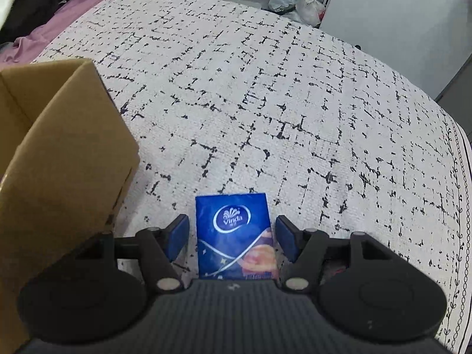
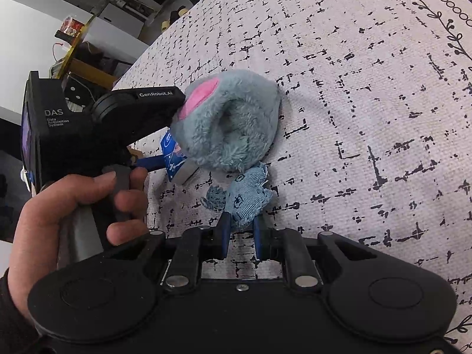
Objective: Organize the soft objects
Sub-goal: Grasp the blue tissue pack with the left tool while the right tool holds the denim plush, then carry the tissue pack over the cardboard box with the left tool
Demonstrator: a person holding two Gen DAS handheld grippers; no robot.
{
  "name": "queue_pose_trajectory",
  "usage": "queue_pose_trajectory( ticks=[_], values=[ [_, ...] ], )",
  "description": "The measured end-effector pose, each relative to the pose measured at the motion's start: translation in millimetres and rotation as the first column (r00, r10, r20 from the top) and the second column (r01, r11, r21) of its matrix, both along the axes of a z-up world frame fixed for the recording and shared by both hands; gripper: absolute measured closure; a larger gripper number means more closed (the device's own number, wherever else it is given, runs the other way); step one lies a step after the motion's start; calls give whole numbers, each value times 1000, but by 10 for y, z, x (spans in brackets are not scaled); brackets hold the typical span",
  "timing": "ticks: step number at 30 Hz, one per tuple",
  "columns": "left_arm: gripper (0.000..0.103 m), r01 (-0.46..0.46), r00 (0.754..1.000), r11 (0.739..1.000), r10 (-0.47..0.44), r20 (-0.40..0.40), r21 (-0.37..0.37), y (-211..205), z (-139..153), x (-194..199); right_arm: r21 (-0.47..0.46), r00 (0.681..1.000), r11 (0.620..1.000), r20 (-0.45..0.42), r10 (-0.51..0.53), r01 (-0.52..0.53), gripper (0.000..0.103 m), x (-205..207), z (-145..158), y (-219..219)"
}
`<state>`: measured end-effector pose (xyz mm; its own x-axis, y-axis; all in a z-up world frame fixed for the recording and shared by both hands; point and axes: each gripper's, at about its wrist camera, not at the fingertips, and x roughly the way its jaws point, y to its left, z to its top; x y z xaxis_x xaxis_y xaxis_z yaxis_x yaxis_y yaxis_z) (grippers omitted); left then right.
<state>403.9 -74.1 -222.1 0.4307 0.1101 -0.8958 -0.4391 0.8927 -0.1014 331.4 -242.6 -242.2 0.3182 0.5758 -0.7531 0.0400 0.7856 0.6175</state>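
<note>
Cardboard box (image 1: 65, 147) at left on patterned bedspread (image 1: 265, 88). Left gripper (image 1: 233, 236) jaws apart, blue tissue pack (image 1: 236, 236) lying between them, pads not touching it. Right gripper (image 2: 240, 236) clamped on denim fabric piece (image 2: 244, 200); grey plush slipper (image 2: 230, 121) just beyond it.

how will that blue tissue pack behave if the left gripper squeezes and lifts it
The tissue pack looks film-wrapped, so probably a bit slippery against the pads. It seems thin and soft, likely light and squashing slightly. It lies flat on the patterned bedcover, so rolling seems unlikely.
</note>
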Motion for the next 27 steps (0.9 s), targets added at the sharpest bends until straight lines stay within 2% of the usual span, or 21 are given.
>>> queue_pose_trajectory(
  ticks=[3, 16, 27],
  values=[
    [53, 6, 1000, 1000, -6, -9, -7, 2, 7, -37, 0, 1000, 1000, 10, 1, -1, 86, 0, 32, 15],
    [54, 59, 998, 997, -58, 29, -44, 18, 383, -467, -30, 998, 998, 37, -55, 56, 86, -192, 165, -146],
    [54, 124, 989, 989, -116, 95, -83, 143, 827, -759, -62, 994, 997, 105, -41, 48, 86, -325, 556, -103]
  ],
)
